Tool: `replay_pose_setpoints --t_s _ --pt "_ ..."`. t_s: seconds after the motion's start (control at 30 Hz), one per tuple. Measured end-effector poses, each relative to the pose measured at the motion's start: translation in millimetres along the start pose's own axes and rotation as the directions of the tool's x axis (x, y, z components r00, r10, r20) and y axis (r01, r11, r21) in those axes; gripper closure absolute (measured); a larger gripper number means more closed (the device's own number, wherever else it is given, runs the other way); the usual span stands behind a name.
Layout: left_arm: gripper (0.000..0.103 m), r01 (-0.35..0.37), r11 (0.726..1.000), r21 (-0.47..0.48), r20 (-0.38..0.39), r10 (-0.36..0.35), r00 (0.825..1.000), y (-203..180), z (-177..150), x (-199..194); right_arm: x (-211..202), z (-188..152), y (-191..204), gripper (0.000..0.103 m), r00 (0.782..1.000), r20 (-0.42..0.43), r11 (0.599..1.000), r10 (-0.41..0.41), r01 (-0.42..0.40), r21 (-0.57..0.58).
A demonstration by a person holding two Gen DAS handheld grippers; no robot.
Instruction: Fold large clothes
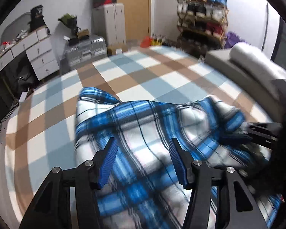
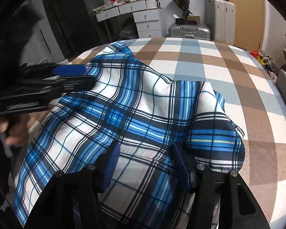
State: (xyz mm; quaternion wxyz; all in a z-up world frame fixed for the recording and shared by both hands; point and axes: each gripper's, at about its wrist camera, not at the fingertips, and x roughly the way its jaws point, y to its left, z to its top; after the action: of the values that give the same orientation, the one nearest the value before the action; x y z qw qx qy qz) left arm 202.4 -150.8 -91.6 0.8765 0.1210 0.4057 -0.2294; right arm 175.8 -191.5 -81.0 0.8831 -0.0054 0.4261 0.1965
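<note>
Right gripper [image 2: 143,164] jaws apart over the plaid shirt [image 2: 124,114], gripping nothing, left gripper [image 1: 142,159] likewise spread above it (blurred), shirt bunched below both on the checked bed [image 2: 228,66]; risk: pinching several layers, skewing the fold

I was working in a home bedroom. A bed [image 1: 162,72] under a blue, brown and white checked cover filled the middle. Beyond it I saw a white dressing table [image 2: 139,13] cluttered on top, a silver suitcase [image 1: 85,49], a tall grey cabinet [image 1: 109,22], a wooden door [image 1: 137,7] and a shoe rack [image 1: 202,15] packed with pairs.
</note>
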Motion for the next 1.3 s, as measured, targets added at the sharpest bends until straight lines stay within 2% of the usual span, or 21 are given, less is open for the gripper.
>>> replay_pose_setpoints --t_s 0.1,0.13,0.17,0.2,0.37,0.53,0.6,0.63,0.67,0.73,0.8,0.83,0.9,0.97,1.0,1.07,1.13,1.3 --pt "0.053 -0.071 0.995 -0.07 -0.045 0.068 0.997 26.2 -4.4 23.1 -0.3 -0.3 -1.2 0.046 1.0 0.003 1.0 0.007 -0.007 0.004" --pt "0.053 -0.068 0.991 -0.113 -0.055 0.062 0.997 37.9 -9.7 28.3 -0.3 -0.5 -1.0 0.046 1.0 0.004 1.0 0.007 -0.007 0.004" --pt "0.053 -0.023 0.987 -0.162 -0.04 0.016 0.999 48.4 -16.5 27.7 -0.3 -0.6 -1.0 0.046 1.0 0.005 1.0 0.008 -0.008 0.004" --pt "0.053 -0.01 0.983 -0.184 -0.021 0.006 1.0 52.8 -21.7 22.4 -0.5 -0.7 -1.2 0.046 1.0 0.006 1.0 0.009 -0.009 0.005" --pt "0.053 -0.064 0.981 -0.182 -0.003 0.064 0.998 42.8 -29.6 -13.0 -0.4 -0.5 -1.1 0.045 1.0 0.005 1.0 0.007 -0.007 -0.004" --pt "0.053 -0.015 0.98 -0.2 0.031 0.022 0.999 36.6 -43.3 -47.1 -3.7 1.4 -3.2 0.045 1.0 -0.015 1.0 0.02 -0.02 -0.003" --pt "0.053 -0.012 0.981 -0.193 0.05 0.022 0.999 34.3 -52.8 -58.5 -16.2 2.8 -3.3 0.045 0.999 -0.042 0.999 -0.028 0.026 -0.041" --pt "0.053 -0.011 0.978 -0.209 0.059 0.024 0.998 35.9 -59.7 -64.6 -30.2 1.1 -6.4 0.04 0.997 -0.027 0.996 -0.07 0.069 -0.057" --pt "0.053 0.008 0.97 -0.241 0.07 0.009 0.998 37.9 -69.0 -71.8 -44.1 -2.5 -12.0 0.025 0.995 -0.002 0.994 -0.097 0.097 -0.057" --pt "0.053 0.078 0.955 -0.285 0.093 -0.053 0.994 40.3 -84.2 -81.2 -65.9 -15.3 -27.3 0.005 0.984 0.019 0.984 -0.178 0.178 -0.019" --pt "0.053 0.117 0.937 -0.33 0.113 -0.084 0.99 39.3 -94.8 -87.8 -77.6 -32.2 -42.6 0.006 0.973 -0.009 0.973 -0.23 0.23 0.037" --pt "0.053 0.14 0.928 -0.346 0.116 -0.106 0.988 37.8 -99.1 -90.1 -81.0 -38.5 -47.7 0.006 0.975 -0.019 0.973 -0.221 0.221 0.065" --pt "0.053 0.183 0.908 -0.376 0.123 -0.147 0.981 33.8 -106.1 -91.9 -92.4 -60.7 -62.8 0.006 0.997 -0.023 0.977 -0.071 0.075 0.199" --pt "0.053 0.198 0.906 -0.374 0.109 -0.17 0.979 26.9 -108.5 -88.9 -97.0 -78.3 -72.1 0.006 0.997 -0.007 0.951 0.081 -0.075 0.301" --pt "0.053 0.197 0.907 -0.371 0.1 -0.172 0.98 22.7 -111.8 -89.7 -96.1 -84.5 -74.3 0.006 0.993 -0.013 0.938 0.119 -0.108 0.328" --pt "0.053 0.212 0.898 -0.385 0.075 -0.199 0.977 18.0 -113.8 -80.9 -92.4 -88.5 -75.0 0.006 0.992 -0.029 0.937 0.127 -0.11 0.332" --pt "0.053 0.222 0.893 -0.392 0.065 -0.214 0.975 14.0 -116.3 -77.6 -90.5 -84.6 -73.2 0.007 0.991 -0.01 0.944 0.133 -0.123 0.305" --pt "0.053 0.198 0.896 -0.398 0.052 -0.193 0.98 7.5 -117.5 -75.7 -68.3 -60.8 -72.4 0.009 0.982 0.021 0.941 0.188 -0.187 0.281"
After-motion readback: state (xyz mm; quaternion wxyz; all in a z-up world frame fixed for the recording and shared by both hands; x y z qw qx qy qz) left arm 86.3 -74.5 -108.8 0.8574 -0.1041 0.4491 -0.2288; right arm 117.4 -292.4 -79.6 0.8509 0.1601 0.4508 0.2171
